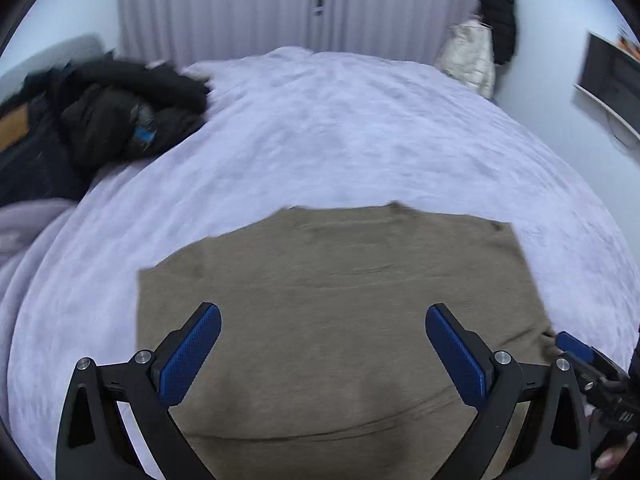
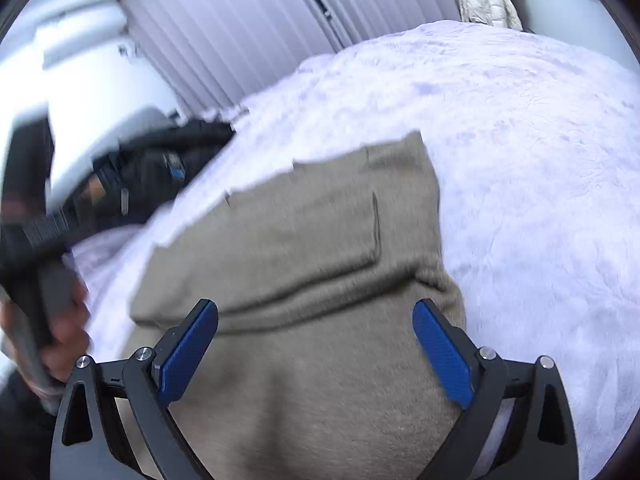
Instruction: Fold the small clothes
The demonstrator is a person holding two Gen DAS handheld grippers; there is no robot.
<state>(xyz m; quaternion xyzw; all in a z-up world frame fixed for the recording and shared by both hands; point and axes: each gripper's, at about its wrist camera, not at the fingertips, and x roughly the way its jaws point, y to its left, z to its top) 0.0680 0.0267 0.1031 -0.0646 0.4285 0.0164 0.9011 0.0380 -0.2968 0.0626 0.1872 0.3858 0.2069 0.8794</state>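
Note:
A tan-brown knit garment [image 1: 332, 300] lies spread flat on a lavender fleece bedspread [image 1: 340, 128]. My left gripper [image 1: 323, 320] hovers over its near part, jaws wide open and empty. In the right wrist view the same garment [image 2: 304, 248] shows a fold ridge across its middle. My right gripper [image 2: 315, 316] is open and empty just above it. The right gripper's blue tip [image 1: 576, 346] shows at the garment's right edge in the left wrist view. The left tool and the hand holding it [image 2: 44, 312] are blurred at the left of the right wrist view.
A heap of black clothing [image 1: 128, 108] lies at the bed's far left, also in the right wrist view [image 2: 160, 168]. Pale curtains [image 1: 224, 4] hang behind the bed. A cream jacket [image 1: 468, 56] and a black coat [image 1: 498, 16] hang at the back right. A shelf [image 1: 608, 84] is on the right wall.

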